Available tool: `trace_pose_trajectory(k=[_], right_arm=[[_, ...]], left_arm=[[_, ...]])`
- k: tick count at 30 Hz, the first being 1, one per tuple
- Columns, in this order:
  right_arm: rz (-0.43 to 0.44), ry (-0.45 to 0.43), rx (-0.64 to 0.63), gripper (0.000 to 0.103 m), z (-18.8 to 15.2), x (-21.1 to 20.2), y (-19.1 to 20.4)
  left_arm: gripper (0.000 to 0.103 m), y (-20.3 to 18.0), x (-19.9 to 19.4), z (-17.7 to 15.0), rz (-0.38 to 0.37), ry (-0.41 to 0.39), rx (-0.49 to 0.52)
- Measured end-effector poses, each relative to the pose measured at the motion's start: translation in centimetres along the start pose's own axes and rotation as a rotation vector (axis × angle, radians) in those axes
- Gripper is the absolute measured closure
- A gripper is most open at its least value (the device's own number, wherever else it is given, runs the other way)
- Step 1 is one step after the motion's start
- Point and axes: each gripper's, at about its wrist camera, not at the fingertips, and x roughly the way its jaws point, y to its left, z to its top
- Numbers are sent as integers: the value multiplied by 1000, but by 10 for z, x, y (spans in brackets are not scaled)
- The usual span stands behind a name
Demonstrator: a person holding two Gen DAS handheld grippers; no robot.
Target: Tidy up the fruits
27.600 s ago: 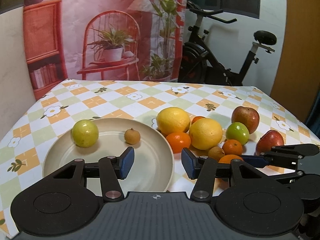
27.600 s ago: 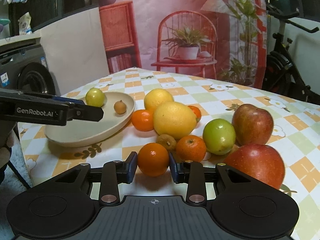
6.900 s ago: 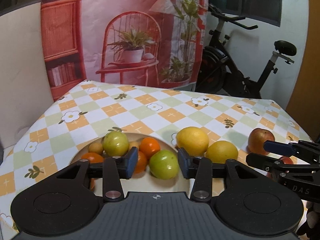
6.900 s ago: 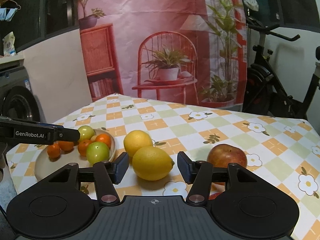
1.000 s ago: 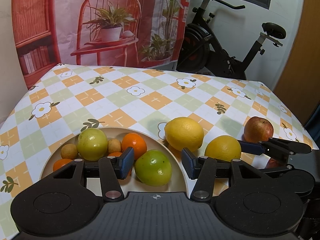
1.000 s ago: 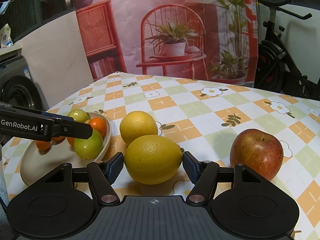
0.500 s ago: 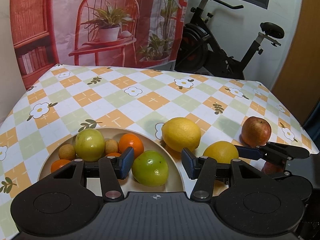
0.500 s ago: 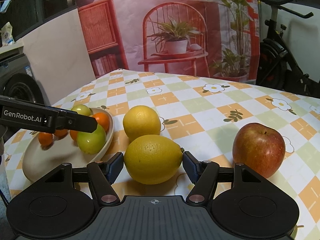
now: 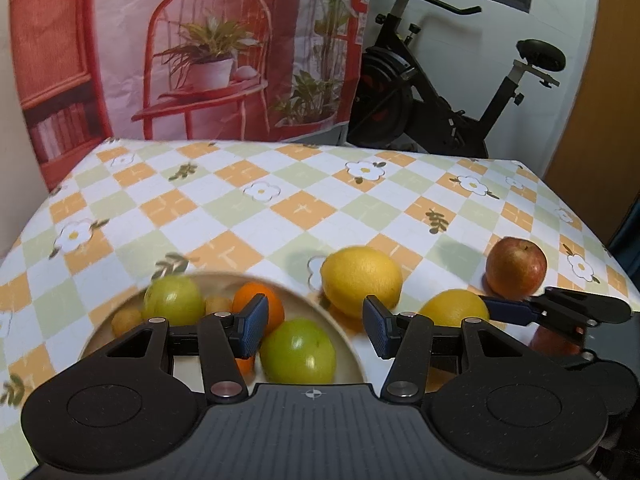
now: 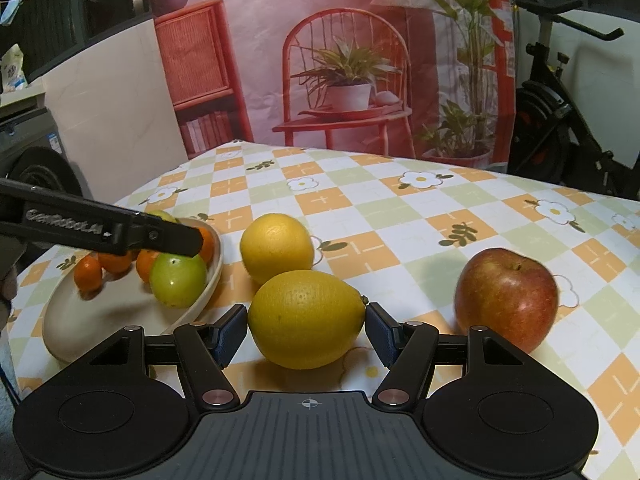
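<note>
The right gripper (image 10: 306, 330) gripped a lemon (image 10: 306, 318) from both sides, its pads pressed against the fruit just above the checked worktop (image 10: 400, 208). A second lemon (image 10: 277, 247) lay just beyond it, a red apple (image 10: 507, 298) off to its right, and the bowl (image 10: 72, 332) of green and orange fruit to its left. The left gripper (image 9: 316, 326) hung open over the bowl's near rim, a green apple (image 9: 298, 351) below its pads.
</note>
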Motion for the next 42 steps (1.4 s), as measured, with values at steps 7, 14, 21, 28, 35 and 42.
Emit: trace_pose_trajectory(k=[7,14,21,28,35,42], right_arm=[[-21,0,16,42,1,-4,-12],[-21,1,8,42,0,-2,-14],[-20,-1,2,42,-2,-2,-14],[-19,-2,3,42,-1,-2,-14],[-19,-2,3,42,-2,-2,-14],[-19,-2,4,42,-2,-2,-14]], left_arm=[[48,-7,27,17,-81,18,51],[46,-15,45,19,-107,40,66],[40,-21,51,18,-117,41,99],[40,-20,54,19,-136,48,92],[39,-20,57,20,-154,57,85],[41,-22,56,17,-167,60,95]])
